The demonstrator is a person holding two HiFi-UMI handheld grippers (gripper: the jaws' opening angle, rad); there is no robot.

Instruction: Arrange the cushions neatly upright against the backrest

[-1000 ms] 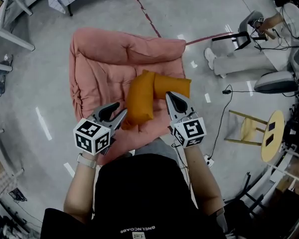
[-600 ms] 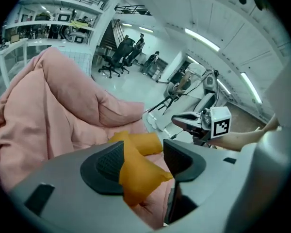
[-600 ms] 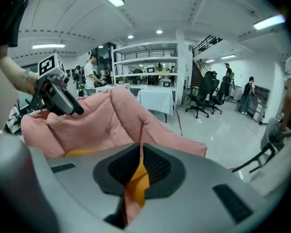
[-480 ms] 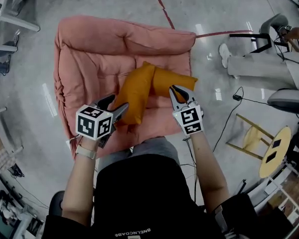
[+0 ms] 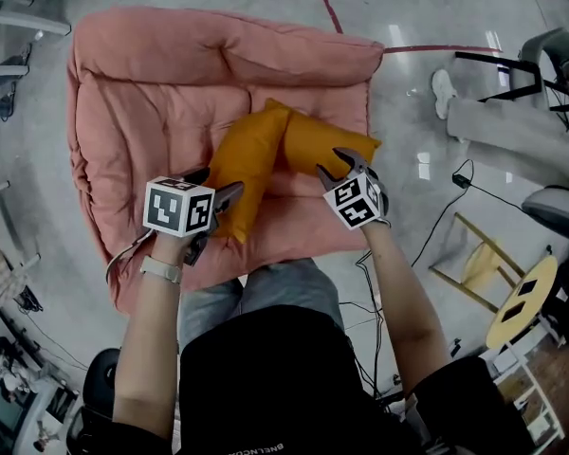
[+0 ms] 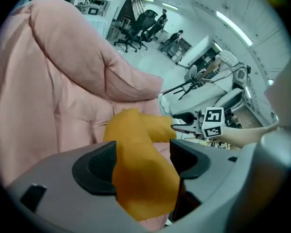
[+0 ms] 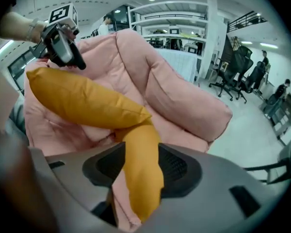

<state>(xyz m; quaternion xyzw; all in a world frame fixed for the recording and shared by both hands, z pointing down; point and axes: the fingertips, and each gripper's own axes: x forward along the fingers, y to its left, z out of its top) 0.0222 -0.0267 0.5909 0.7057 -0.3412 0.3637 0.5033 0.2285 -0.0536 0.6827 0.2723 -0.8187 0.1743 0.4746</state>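
the left gripper (image 5: 218,202) sat at the seven o'clock end of the left orange cushion (image 5: 249,164). its jaws had just swung wide, and that end stood between them unsqueezed. the cushion lay flat on the pink floor sofa (image 5: 133,131), pointing toward one o'clock, where it met the right orange cushion (image 5: 315,143). the backrest (image 5: 218,57) ran along twelve o'clock with nothing leaning on it. the right gripper (image 5: 338,170), at the right cushion's five o'clock corner, had also just been opening, and was partly spread around a narrow fold of it. the risk, as i judged it: closing on so little soft fabric could let a cushion sag or slip during the lift. raising both while they touched could drag one across the other, leaving them slumped.
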